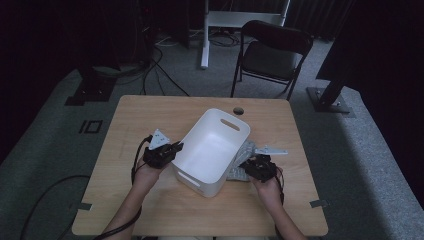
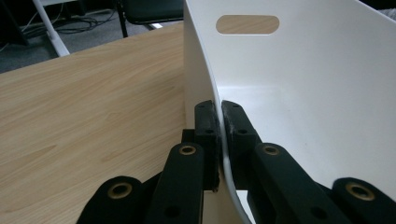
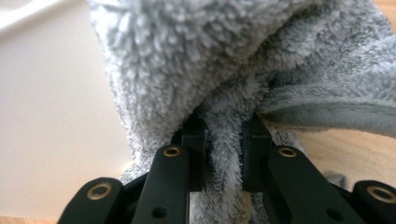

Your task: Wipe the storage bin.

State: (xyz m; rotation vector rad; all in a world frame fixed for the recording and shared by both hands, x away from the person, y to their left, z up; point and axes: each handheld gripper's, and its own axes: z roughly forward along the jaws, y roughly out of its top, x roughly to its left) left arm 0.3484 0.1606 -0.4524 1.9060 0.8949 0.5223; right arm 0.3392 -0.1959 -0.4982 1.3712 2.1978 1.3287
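left gripper (image 2: 219, 116) clamps bin (image 2: 299, 93) rim | right gripper (image 3: 224, 140) pinches towel (image 3: 224, 60) beside bin wall

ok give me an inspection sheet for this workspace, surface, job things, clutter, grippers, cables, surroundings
surface: light wooden table, round hole near its far edge
job's things: white plastic bin with slot handles, empty inside, set at an angle; fluffy grey cloth beside the bin's right wall
clutter: nothing seen
grippers: left gripper shut on the bin's wall, one jaw inside, one outside; right gripper shut on a fold of the cloth
cables: black cable trailing from the left gripper; more on the floor beyond the table
surroundings: grey carpet, black folding chair, white stand leg, dark room
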